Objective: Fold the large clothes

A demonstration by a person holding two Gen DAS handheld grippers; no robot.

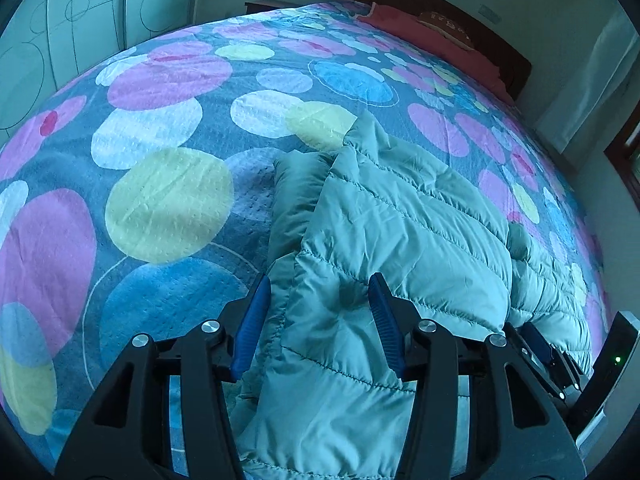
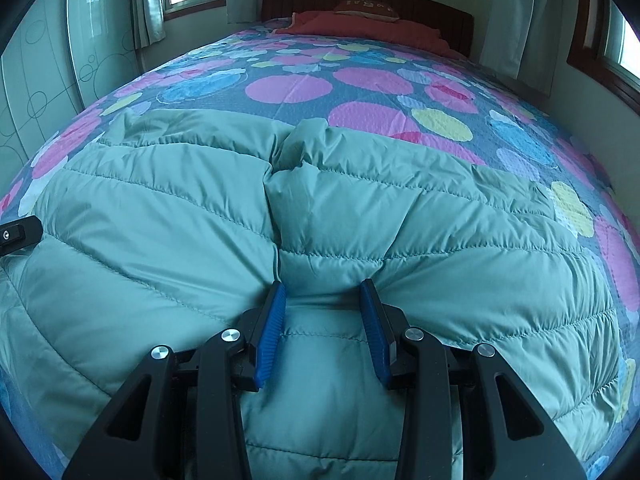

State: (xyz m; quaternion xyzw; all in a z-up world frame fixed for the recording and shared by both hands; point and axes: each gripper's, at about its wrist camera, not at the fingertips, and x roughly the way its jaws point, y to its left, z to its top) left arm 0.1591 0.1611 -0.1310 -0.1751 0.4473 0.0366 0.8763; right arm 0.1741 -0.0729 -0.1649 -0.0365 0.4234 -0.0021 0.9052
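- Here, a quilted pale-green jacket [image 2: 160, 216] lies spread on a bed [image 2: 360, 80] covered in a circle-print sheet.
- The left gripper [image 1: 319, 312] has its jaws apart, straddling a puffy fold near the jacket's edge.
- The right gripper [image 2: 323, 320] likewise stands with jaws apart, padded fabric bulging between its blue pads [image 2: 272, 332].
- A red pillow [image 2: 360, 26] rests by the headboard.

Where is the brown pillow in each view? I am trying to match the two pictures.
Left wrist view: the brown pillow lies upper right, on the red blanket by the headboard.
Right wrist view: the brown pillow lies top centre, against the headboard.
Shared landmark: the green puffy jacket.
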